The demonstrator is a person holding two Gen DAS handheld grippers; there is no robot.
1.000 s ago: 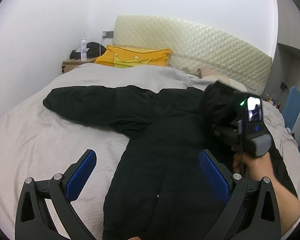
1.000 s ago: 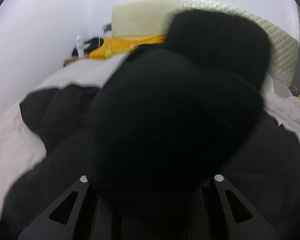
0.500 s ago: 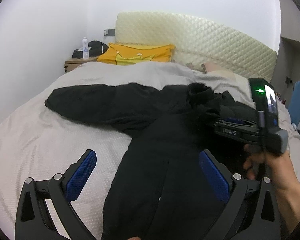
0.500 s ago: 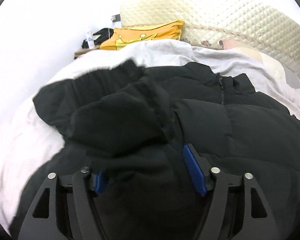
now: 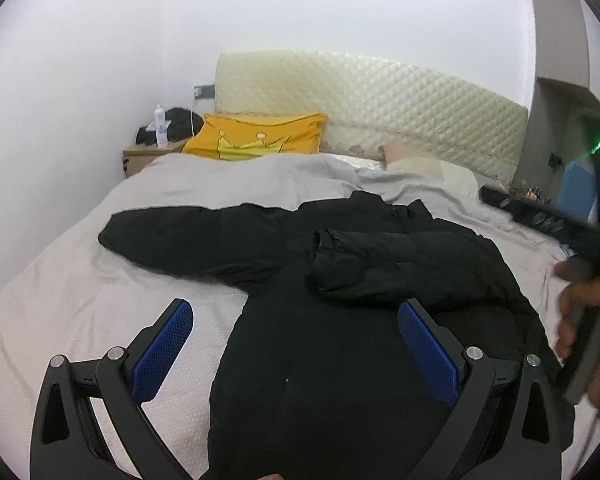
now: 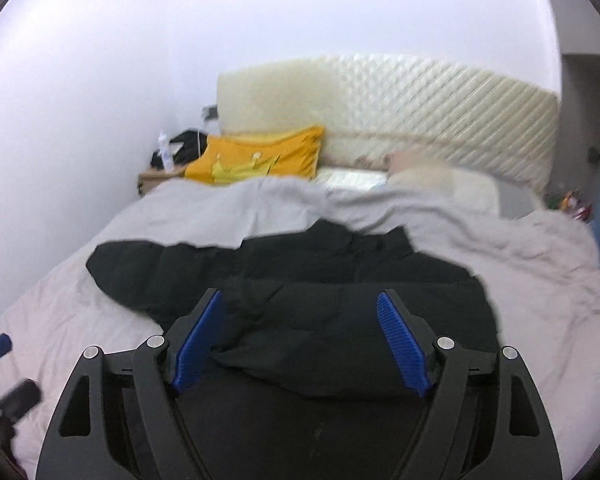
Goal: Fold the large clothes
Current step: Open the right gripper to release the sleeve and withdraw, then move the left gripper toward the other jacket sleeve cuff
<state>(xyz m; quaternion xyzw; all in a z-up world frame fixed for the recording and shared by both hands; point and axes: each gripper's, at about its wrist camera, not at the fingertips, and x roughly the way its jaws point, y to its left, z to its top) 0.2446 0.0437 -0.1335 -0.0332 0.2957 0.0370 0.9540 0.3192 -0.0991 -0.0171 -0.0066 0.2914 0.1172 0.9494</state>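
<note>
A black puffer jacket (image 5: 332,344) lies flat on the grey bed (image 5: 80,288). Its right sleeve (image 5: 396,268) is folded across the chest. Its left sleeve (image 5: 188,236) stretches out to the left. My left gripper (image 5: 296,340) is open and empty above the jacket's lower body. My right gripper (image 6: 300,340) is open and empty, hovering above the folded sleeve (image 6: 340,328); the jacket (image 6: 284,420) fills the lower part of that view. The right gripper's body also shows at the right edge of the left wrist view (image 5: 588,240), held by a hand.
A yellow pillow (image 5: 256,140) and a cream quilted headboard (image 5: 380,108) stand at the bed's far end. A bedside table (image 5: 144,156) with a bottle (image 5: 161,126) is at the far left. Shelves and a blue object (image 5: 578,196) are at the right.
My right gripper carried the right sleeve across the jacket's chest, let go of it and opened, then pulled back to the right. My left gripper stayed open in place.
</note>
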